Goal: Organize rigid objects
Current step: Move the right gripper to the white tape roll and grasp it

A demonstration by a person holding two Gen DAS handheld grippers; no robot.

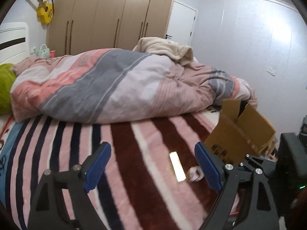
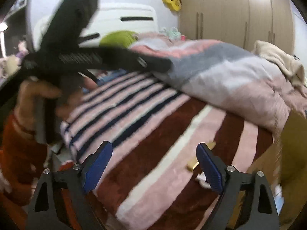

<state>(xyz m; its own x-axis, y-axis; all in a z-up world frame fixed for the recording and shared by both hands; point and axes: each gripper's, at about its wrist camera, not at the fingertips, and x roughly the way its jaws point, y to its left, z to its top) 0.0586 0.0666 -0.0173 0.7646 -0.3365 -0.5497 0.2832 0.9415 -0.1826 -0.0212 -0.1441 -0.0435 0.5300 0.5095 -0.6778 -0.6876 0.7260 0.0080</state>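
A small pale, shiny bar (image 1: 177, 166) lies flat on the striped blanket (image 1: 134, 163) near the foot of the bed, and a little white ring-shaped piece (image 1: 195, 174) sits just beside it; both are too blurred to name more closely. In the left wrist view they fall between the blue pads of the left tongs (image 1: 153, 167), which stand wide with nothing gripped. In the right wrist view the same bar (image 2: 193, 165) looks gold-coloured, partly hidden behind one finger of the right tongs (image 2: 154, 167), whose jaws also stand wide and empty above the blanket. An open cardboard box (image 1: 239, 132) stands at the bed's edge, near the two pieces. The blanket runs in maroon, pink, white and navy stripes; farther up the bed lies a bunched pink-and-grey quilt (image 1: 107, 88) with a beige throw (image 1: 167, 48) on top and a green cushion (image 1: 5, 88) by the white headboard (image 1: 13, 38). Beyond stand a tan wardrobe (image 1: 107, 15), a yellow guitar (image 1: 44, 12) on the pale wall and a white door (image 1: 182, 25). A hand (image 2: 38, 99) in an orange-red sleeve (image 2: 17, 153) holds the left device.
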